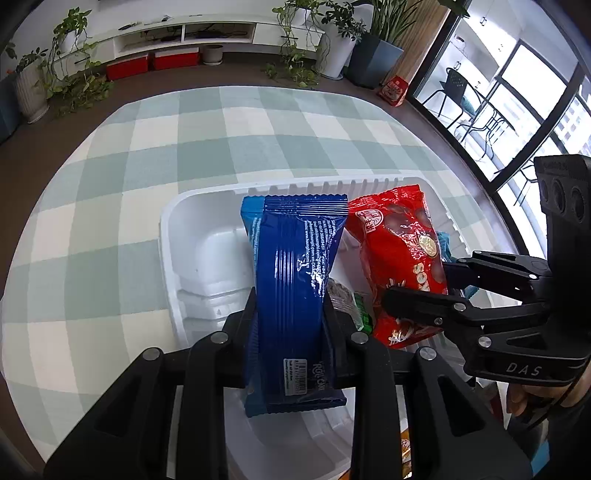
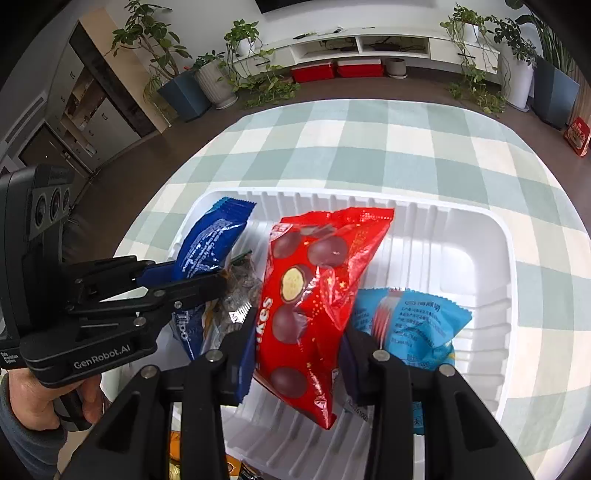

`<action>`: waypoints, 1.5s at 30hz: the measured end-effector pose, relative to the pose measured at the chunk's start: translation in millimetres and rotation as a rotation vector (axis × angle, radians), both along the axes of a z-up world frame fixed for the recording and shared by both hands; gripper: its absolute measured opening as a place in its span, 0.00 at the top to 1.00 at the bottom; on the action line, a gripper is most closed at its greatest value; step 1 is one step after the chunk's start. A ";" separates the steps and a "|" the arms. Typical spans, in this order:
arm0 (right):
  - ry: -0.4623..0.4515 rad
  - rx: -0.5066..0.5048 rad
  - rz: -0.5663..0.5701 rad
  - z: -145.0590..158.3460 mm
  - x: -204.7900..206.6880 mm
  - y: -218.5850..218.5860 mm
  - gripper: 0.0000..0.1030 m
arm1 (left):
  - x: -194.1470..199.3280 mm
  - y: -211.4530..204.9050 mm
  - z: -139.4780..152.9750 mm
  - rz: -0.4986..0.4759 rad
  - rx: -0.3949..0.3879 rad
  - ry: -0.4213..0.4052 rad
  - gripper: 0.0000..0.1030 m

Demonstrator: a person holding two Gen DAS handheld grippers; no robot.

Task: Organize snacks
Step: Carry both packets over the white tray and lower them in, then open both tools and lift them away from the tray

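Observation:
My left gripper (image 1: 290, 306) is shut on a dark blue roll-cake packet (image 1: 295, 280), held over the white foam tray (image 1: 192, 236). My right gripper (image 2: 297, 328) is shut on a red chocolate-ball bag (image 2: 314, 291), held over the same tray (image 2: 461, 251). Each gripper shows in the other's view: the right gripper (image 1: 417, 291) with the red bag (image 1: 399, 251), the left gripper (image 2: 207, 273) with the blue packet (image 2: 210, 240). A light blue packet (image 2: 410, 325) lies in the tray at right. A clear wrapped snack (image 2: 240, 291) lies between the two held packets.
The tray sits on a table with a green-and-white checked cloth (image 1: 184, 129). More snack wrappers (image 2: 177, 450) show at the near edge. Beyond the table stand potted plants (image 1: 74, 74), a white TV shelf (image 1: 184, 33) and red boxes (image 1: 147, 62).

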State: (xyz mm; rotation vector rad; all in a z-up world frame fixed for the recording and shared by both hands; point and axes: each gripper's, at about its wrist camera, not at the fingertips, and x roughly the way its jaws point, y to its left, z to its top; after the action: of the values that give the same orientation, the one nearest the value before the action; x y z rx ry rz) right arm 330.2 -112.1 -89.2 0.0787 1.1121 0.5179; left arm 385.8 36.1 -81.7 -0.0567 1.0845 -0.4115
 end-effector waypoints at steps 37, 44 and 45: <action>-0.145 0.225 -0.139 75.6 -43.6 -47.7 0.18 | -39.0 2.6 61.6 0.009 0.011 -0.150 0.00; -0.134 0.534 -0.180 103.5 -87.5 -91.7 0.02 | -96.1 34.7 102.3 0.107 0.021 -0.302 0.00; -0.127 0.568 -0.190 104.5 -95.6 -97.7 0.01 | -109.7 39.9 105.1 0.116 0.021 -0.336 0.00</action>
State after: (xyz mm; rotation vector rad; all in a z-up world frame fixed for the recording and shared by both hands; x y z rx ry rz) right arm 234.6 -209.8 15.3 0.6317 0.7976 0.6448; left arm 276.2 76.1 23.4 -0.0303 0.7504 -0.2926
